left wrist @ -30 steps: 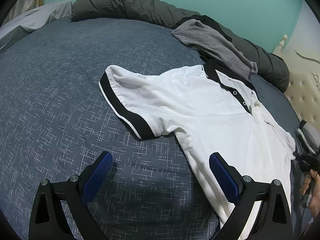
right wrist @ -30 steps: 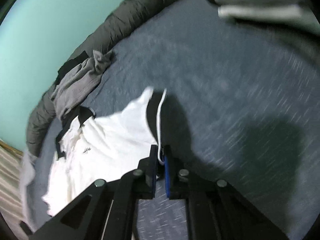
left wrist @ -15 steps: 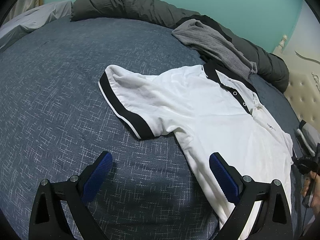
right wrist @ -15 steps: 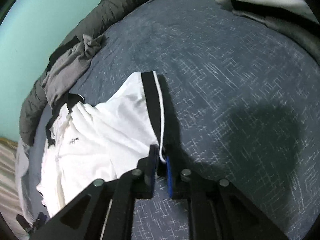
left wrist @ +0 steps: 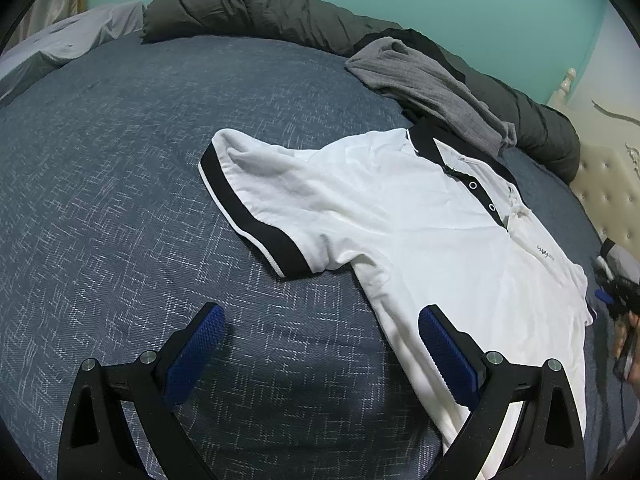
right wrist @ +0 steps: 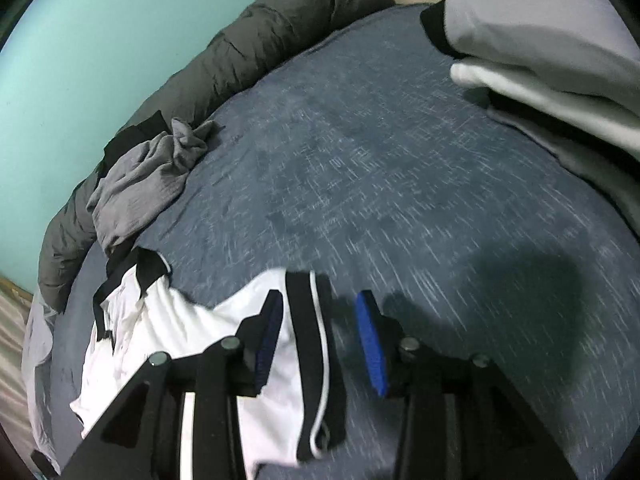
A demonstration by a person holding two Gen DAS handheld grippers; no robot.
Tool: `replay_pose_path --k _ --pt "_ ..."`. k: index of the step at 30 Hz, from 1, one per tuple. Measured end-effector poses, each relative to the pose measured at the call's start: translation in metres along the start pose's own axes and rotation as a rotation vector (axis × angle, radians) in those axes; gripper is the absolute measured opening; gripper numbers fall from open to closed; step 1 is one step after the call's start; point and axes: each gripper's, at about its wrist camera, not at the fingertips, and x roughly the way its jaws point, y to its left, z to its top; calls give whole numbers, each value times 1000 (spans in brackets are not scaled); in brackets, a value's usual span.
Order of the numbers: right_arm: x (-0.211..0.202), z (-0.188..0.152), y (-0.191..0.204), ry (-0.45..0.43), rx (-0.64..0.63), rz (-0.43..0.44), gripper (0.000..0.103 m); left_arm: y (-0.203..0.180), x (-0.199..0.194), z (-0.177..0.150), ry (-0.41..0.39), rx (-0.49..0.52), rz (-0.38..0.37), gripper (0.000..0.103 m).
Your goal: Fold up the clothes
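White short-sleeved polo shirt with black trim (left wrist: 420,216) flat on blue woven bedspread (left wrist: 120,184); left gripper (left wrist: 320,344) spread wide at lower centre, empty; right gripper (right wrist: 320,332) just opening, black-banded sleeve (right wrist: 308,344) loose between its pads.

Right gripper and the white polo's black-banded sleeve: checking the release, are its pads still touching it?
Cannot tell. Right wrist view: right gripper jaws just opened, sleeve between, blurred.

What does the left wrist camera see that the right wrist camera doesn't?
Only the left wrist view shows the shirt's buttons, its spread sleeve and the open left gripper over the bed. Only the right wrist view shows folded clothes and the right gripper, whose fingers have just been opening around the other sleeve. Both show the white polo shirt and grey garment.
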Motion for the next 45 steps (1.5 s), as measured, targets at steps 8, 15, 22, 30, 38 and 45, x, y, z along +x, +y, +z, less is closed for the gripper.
replay_pose_path --k 8,15,22,30,38,45 --pt "36 6 15 57 -16 -15 23 0 3 0 4 7 8 100" --pt "24 12 16 -33 -6 -52 4 -1 5 -1 11 10 10 100" --pt "7 45 10 -102 17 -111 4 -1 4 -2 8 10 16 100" --pt "33 66 4 -50 23 -212 4 3 3 -2 4 10 27 100" --pt "56 58 -8 -10 40 -262 4 10 2 0 -6 -9 34 100" --pt "50 52 -5 13 13 -218 16 8 2 0 -6 -5 33 100"
